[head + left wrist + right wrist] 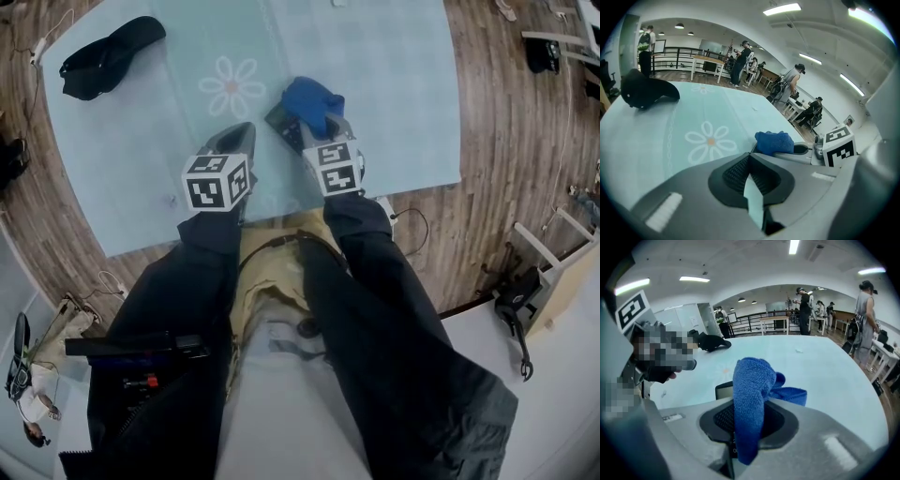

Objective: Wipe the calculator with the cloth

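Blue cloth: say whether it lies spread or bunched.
Bunched: the blue cloth stands crumpled, pinched in the jaws of the right gripper.

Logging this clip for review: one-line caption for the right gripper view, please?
Right gripper shut on a blue cloth, calculator edge showing behind it on the pale blue table.

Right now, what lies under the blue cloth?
A dark calculator; only the part to the left of the cloth shows. The blue cloth, pinched in the right gripper, covers the rest.
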{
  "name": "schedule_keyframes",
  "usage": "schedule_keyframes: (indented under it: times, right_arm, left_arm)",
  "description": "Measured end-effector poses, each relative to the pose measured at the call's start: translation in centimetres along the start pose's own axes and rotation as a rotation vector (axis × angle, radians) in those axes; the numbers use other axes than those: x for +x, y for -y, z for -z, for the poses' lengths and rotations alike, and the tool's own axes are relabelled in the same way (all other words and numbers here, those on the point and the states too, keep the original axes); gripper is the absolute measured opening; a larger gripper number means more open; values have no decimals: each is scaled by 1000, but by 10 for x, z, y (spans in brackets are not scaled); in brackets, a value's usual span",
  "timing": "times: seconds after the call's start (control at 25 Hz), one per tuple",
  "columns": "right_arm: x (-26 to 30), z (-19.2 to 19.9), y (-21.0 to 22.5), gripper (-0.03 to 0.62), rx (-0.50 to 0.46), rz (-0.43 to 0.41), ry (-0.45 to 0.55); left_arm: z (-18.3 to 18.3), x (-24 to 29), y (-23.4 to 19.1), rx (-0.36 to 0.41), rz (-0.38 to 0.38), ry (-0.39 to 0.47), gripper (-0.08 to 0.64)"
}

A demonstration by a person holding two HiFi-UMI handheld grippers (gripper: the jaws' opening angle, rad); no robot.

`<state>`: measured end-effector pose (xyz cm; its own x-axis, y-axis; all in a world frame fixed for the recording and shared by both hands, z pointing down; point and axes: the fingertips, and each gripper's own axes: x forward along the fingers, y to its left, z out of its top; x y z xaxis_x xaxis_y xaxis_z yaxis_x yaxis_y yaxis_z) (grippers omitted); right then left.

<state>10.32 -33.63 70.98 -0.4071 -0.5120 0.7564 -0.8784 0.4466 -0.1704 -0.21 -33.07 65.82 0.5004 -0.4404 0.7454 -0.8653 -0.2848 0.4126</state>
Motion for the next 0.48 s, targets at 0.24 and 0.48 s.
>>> schedule_keyframes:
  times: [0.24, 0.48]
  right_arm:
    - [0, 10, -23, 92, -44, -58, -8]
    - [1, 14, -44, 92, -46, -101, -8]
  left_arm:
    - [4, -2, -2, -8, 0, 9, -3]
    - [8, -8, -3, -11, 2, 16, -3]
